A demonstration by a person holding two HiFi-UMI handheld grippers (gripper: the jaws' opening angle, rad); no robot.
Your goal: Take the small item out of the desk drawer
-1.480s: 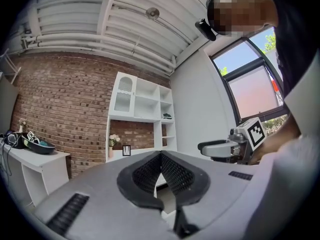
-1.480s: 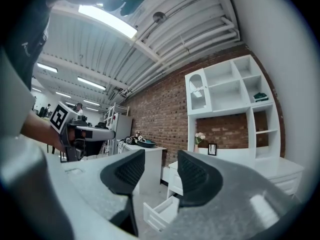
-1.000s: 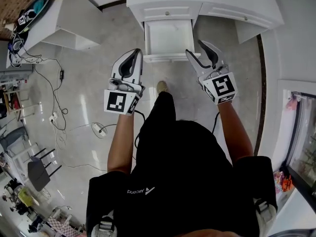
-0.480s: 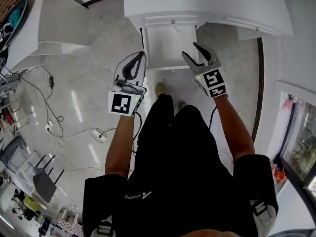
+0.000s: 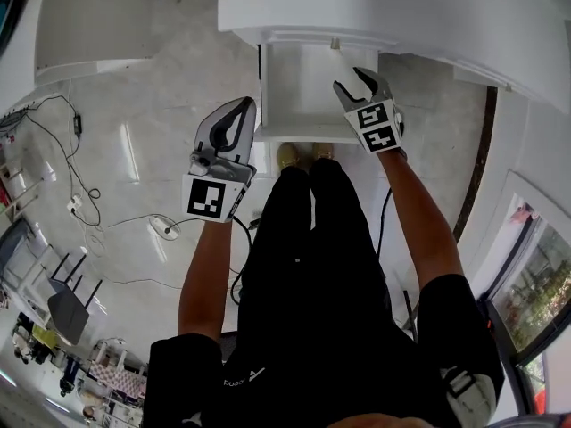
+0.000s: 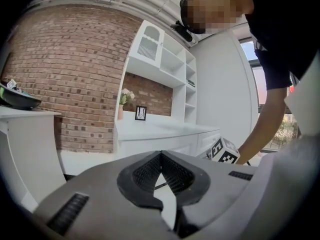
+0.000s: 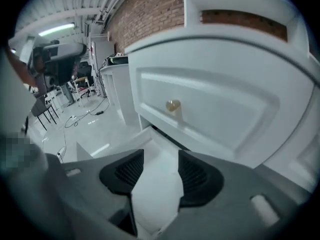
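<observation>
The white desk [image 5: 375,7] has one drawer [image 5: 299,83] pulled out toward me. What shows of its white inside is bare, and no small item is visible in it. My right gripper [image 5: 350,80] hangs over the drawer's right side. Its jaws are opening, and only the drawer's floor [image 7: 155,156] shows between them, below my right gripper [image 7: 160,171]. Above the opening is a shut drawer front with a brass knob [image 7: 173,105]. My left gripper [image 5: 245,105] is shut and empty, over the floor left of the drawer. The same gripper [image 6: 161,155] points at the room.
My shoes [image 5: 299,154] stand just before the drawer front. Cables and a power strip [image 5: 165,228] lie on the glossy floor at the left, with a chair [image 5: 67,306] beyond. A second white table [image 5: 98,16] stands at the upper left. White shelves [image 6: 165,69] stand against a brick wall.
The person has stepped closer to the desk. The right gripper moved forward from the drawer's front corner to over its inside. The left gripper stayed to the left of the drawer.
</observation>
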